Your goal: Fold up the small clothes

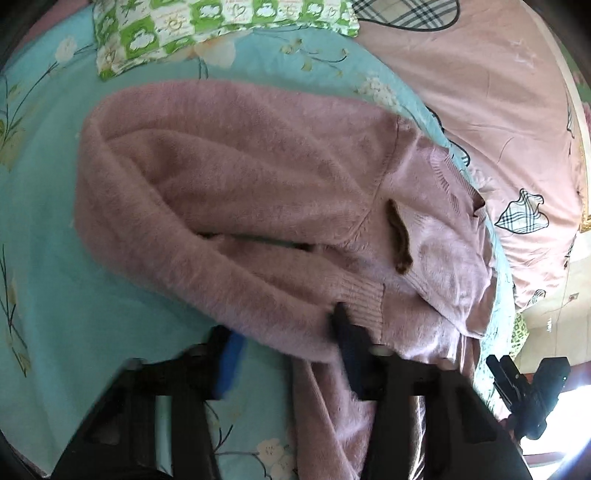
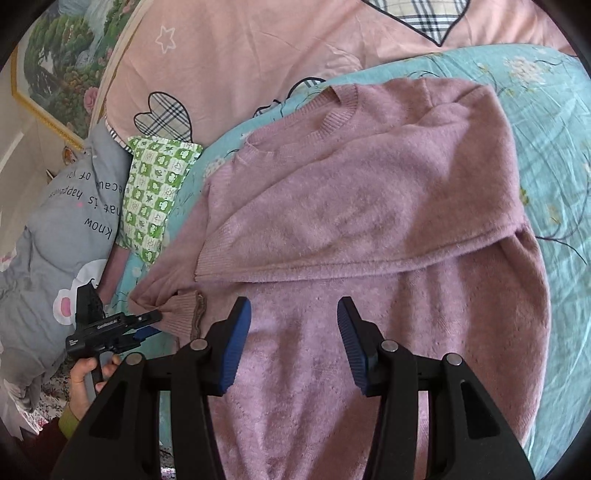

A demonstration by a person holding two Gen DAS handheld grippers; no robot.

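A fuzzy pink sweater lies on the teal floral sheet. One sleeve is folded across its chest, its cuff pointing left. My left gripper straddles the other sleeve just short of its ribbed cuff. Its jaws stand apart: the right finger digs into the sleeve and the blue-padded left finger sits at the sleeve's edge. My right gripper hovers open over the sweater's lower body with nothing between its pads.
A green checked pillow and a pink duvet border the sheet. A grey printed cushion lies at the left, under a framed picture. A hand grips the left tool.
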